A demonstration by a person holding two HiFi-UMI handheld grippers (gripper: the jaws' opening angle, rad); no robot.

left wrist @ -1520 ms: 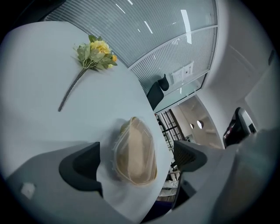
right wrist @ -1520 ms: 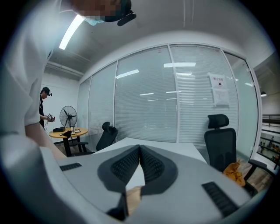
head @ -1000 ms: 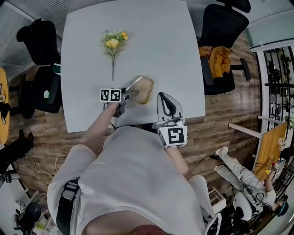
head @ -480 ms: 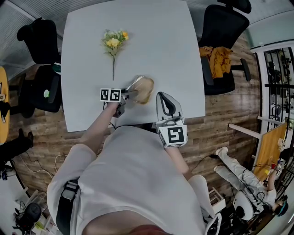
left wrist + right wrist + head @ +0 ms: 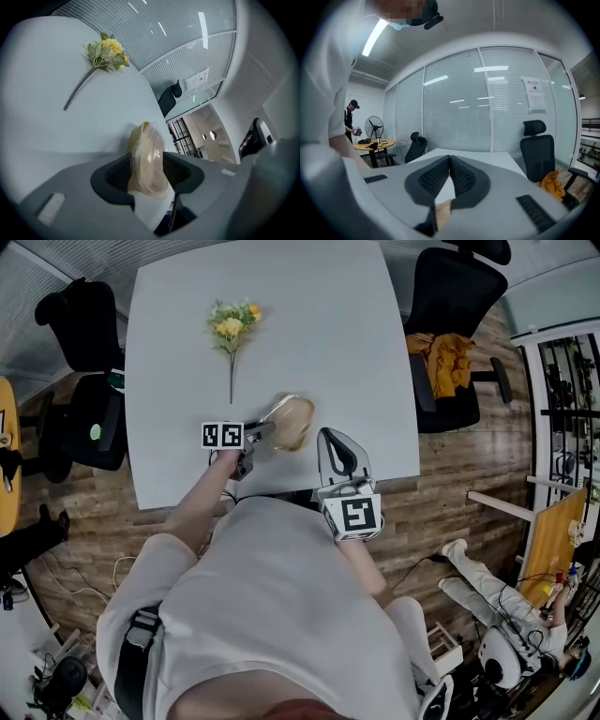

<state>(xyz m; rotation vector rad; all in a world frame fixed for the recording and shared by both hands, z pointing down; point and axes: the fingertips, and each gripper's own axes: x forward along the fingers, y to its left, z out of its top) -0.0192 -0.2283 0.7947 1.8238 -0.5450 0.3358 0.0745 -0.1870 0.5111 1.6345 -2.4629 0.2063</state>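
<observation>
My left gripper has closed since the earlier frame: its jaws stood wide apart on either side of the tan wrapped piece, and now both pads press against its clear wrapping. The piece itself has barely shifted on the white table. My right gripper is as it was, jaws shut together with nothing between them, held up off the table's near edge and aimed across the room.

In the head view the tan wrapped piece lies near the near edge of the table, a little right of centre. My left gripper reaches in at it from the left, and my right gripper sits just near and right of it. The yellow flower sprig lies well apart toward the far left, stem pointing near.

I judge the step in hand to be the grasp, just made. Any lift from here calls for a gentle, even squeeze, since the wrap looks soft and could slip or crush.

The piece is oval. Its long axis seems to run roughly near to far, across the line of my jaws, though the wide lens makes that hard to be sure of
</observation>
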